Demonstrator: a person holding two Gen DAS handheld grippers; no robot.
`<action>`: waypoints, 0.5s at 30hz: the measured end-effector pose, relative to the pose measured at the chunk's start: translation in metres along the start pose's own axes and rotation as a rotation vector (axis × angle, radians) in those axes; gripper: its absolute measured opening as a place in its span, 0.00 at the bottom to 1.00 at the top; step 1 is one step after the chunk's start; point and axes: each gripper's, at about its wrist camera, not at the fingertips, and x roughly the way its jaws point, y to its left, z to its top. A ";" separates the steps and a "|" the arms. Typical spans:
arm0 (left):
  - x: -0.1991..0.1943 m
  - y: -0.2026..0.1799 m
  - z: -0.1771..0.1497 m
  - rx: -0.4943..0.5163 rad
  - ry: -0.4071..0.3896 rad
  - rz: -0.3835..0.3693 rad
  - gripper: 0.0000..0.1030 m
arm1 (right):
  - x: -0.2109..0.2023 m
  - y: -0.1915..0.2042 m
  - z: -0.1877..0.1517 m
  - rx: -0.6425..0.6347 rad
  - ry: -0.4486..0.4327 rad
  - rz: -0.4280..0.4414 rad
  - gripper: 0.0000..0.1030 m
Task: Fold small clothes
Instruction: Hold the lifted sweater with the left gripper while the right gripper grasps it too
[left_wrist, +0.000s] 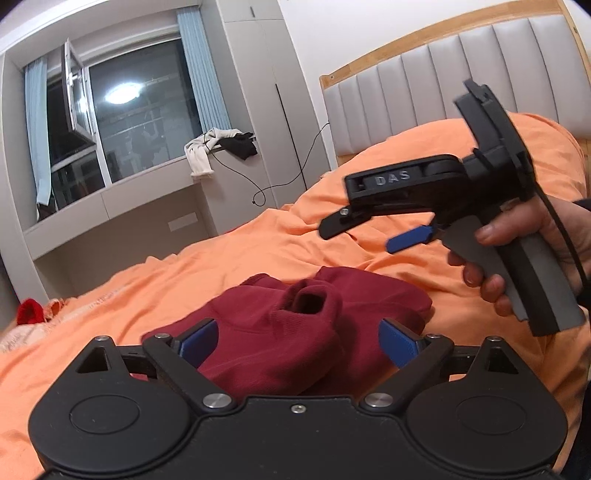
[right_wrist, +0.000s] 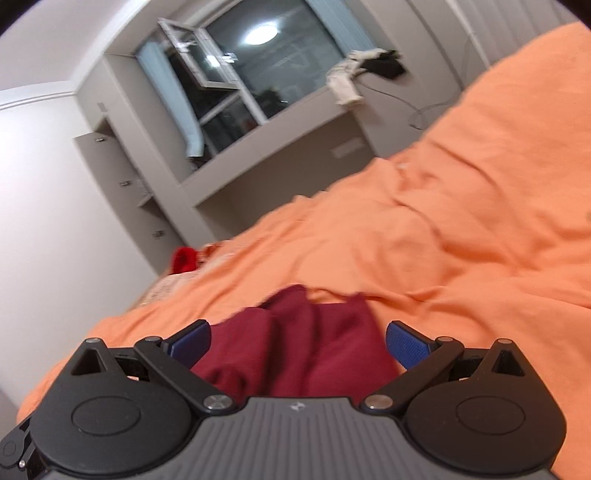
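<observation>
A dark red small garment lies bunched on the orange bed cover, with a tube-like opening standing up at its middle. My left gripper is open just above its near part, one blue pad on each side. In the left wrist view my right gripper is held in a hand at the right, raised above the cover beyond the garment, jaws apart. In the right wrist view the right gripper is open above the same red garment, holding nothing.
A grey padded headboard with a wooden frame stands at the right. A bright red cloth lies at the bed's far left edge. A window sill holds white and black clothes and a cable.
</observation>
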 end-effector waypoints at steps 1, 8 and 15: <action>-0.003 0.001 0.000 0.013 0.004 0.000 0.91 | 0.005 0.005 0.001 -0.023 0.010 0.021 0.97; -0.011 0.002 0.003 0.093 0.041 -0.005 0.68 | 0.051 0.028 0.007 -0.168 0.087 0.020 0.68; -0.005 0.001 0.004 0.128 0.083 -0.044 0.38 | 0.085 0.010 -0.001 -0.053 0.225 0.060 0.45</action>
